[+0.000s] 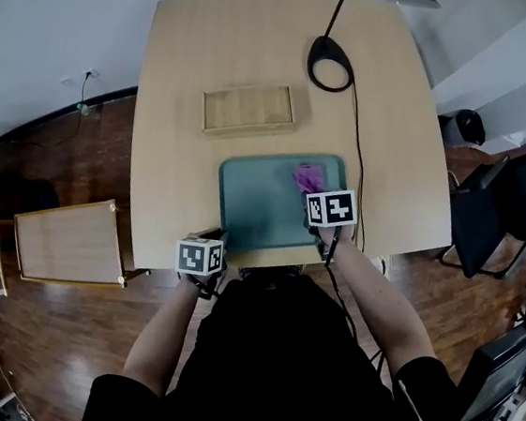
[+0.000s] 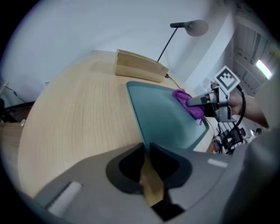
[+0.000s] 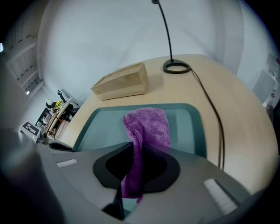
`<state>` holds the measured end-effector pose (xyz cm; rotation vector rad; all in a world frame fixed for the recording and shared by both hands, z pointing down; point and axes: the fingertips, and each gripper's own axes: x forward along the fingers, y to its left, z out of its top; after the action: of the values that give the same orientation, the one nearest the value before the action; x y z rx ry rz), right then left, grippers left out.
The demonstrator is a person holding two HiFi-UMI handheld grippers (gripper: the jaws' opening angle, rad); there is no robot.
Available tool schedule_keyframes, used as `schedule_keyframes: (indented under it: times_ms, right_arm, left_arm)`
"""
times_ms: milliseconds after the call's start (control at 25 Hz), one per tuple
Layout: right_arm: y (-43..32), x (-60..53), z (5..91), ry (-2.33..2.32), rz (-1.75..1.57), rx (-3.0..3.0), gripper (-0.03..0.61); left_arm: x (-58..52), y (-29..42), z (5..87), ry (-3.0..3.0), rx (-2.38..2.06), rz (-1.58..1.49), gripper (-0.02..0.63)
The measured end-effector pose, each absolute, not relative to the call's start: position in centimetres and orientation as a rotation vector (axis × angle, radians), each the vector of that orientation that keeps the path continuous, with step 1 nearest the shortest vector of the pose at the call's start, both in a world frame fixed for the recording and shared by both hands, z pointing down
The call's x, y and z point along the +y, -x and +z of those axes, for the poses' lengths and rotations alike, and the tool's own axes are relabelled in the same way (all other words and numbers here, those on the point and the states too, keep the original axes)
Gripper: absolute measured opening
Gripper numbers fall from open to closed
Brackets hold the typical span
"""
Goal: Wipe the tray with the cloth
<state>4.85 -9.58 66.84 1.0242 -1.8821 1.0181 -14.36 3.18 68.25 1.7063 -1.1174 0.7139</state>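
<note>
On the counter (image 1: 181, 101), the teal tray (image 1: 245, 203) holds a purple cloth (image 1: 308, 177) at 2 o'clock, clenched in the right claw (image 3: 140, 148). The left claw (image 2: 146, 149) grips its 7 o'clock corner.

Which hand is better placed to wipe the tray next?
Right. The right gripper is shut on the purple cloth, which lies on the tray. The left gripper is pinching the tray's near corner, holding it.
</note>
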Motion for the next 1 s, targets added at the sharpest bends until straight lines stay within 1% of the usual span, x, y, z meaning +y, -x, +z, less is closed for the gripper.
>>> schedule_keyframes:
  times_ms: [200,400,560,1000]
  right_arm:
    - [-11.4,-10.0,67.3,-1.105,1.023,-1.837,0.051]
    - [-11.4,-9.5,68.4,-1.11,0.989,-1.795,0.051]
    - [-7.9,-8.7,68.2,-1.065,0.998,-1.809,0.051]
    - [8.3,-4.6,67.7,-0.784,1.06,-1.91,0.051]
  left_arm:
    - [2.9,14.5,68.3,-1.702,-1.137,0.715,0.064]
    - [3.1,14.5,68.4,-1.699,-1.137,0.713,0.063]
    - [2.9,14.4,68.0,-1.688,-1.136,0.678,0.06]
    - [3.0,14.5,67.6,-1.703,-1.114,0.683,0.063]
